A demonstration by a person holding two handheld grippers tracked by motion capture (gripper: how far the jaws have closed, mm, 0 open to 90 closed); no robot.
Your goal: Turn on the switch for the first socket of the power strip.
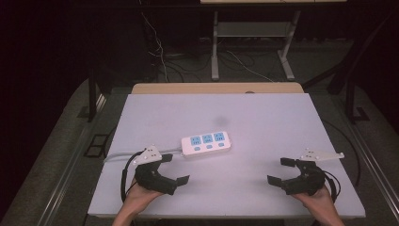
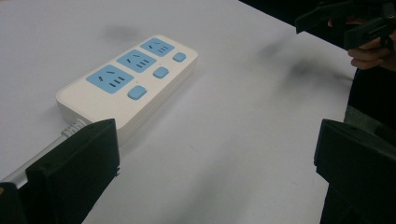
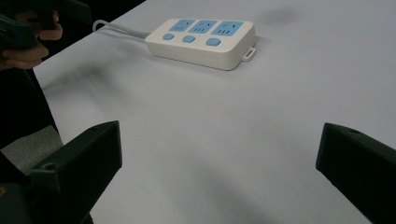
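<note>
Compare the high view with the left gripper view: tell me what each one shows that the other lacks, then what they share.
High view alone: both forearms, the left tongs from above with their grey plate, the floor, a trolley frame and loose cables behind the table.

Left gripper view alone: a close look at the power strip, clear enough to see the slot holes in its three blue sockets and the three blue buttons beside them.

Shared: the white table, the strip with its cord, and the right tongs, wide open like the left.
</note>
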